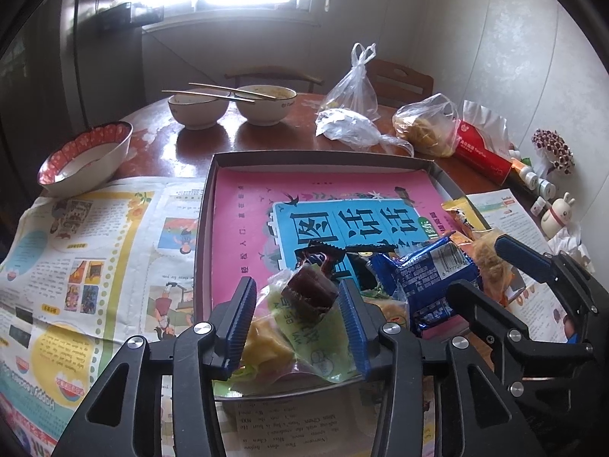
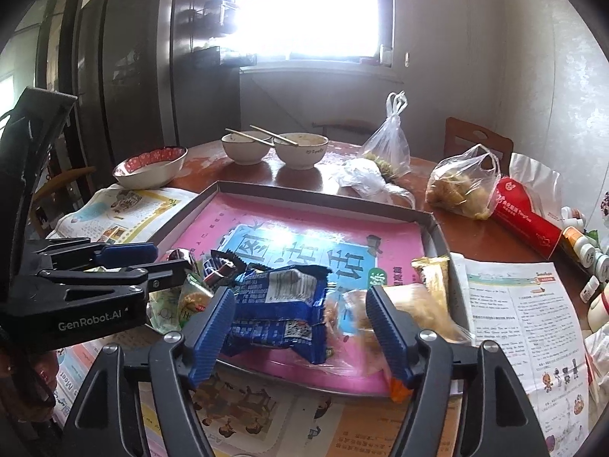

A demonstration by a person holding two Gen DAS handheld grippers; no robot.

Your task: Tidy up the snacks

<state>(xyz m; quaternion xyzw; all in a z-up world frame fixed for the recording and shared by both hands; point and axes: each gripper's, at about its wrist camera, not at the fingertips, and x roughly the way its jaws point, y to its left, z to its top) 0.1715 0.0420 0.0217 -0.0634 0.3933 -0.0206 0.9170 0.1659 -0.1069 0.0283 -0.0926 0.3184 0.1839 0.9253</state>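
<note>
- The left gripper [image 1: 297, 301] is seen with its blue ribbed pads apart on either side of a brown sweet in clear wrap [image 1: 310, 293], at the near edge of the tray [image 1: 304, 157]; no pad can be seen pressing on it, so the jaws read as released.
- Beneath that sweet, a green-and-clear packet [image 1: 323, 337] and a yellow piece [image 1: 262, 339] are found lying at the tray's near rim; the packet's print is too blurred to be read.
- The right gripper [image 2: 300, 304] is held with its jaws spread wide around a blue snack packet [image 2: 278, 304], inside the tray's near right part; the pads stand clear of the wrapper. A barcode and a QR code are shown on the packet.
- "GenRobot.AI" is printed on the left gripper's body in the right wrist view.
- Just right of the blue packet, orange-gold wrappers [image 2: 415, 301] are piled against the tray's right wall.
- The tray is lined with a pink book [image 1: 323, 190] bearing large Chinese characters on a blue panel.
- An English-language newspaper [image 1: 87, 247] is spread under and beside the tray.
- Beyond the tray, a red-patterned bowl [image 1: 85, 158], two white bowls [image 1: 232, 106] with chopsticks across them, clear plastic bags [image 1: 352, 87] and a red tissue pack [image 1: 483, 152] are set on the table [image 1: 198, 141].
</note>
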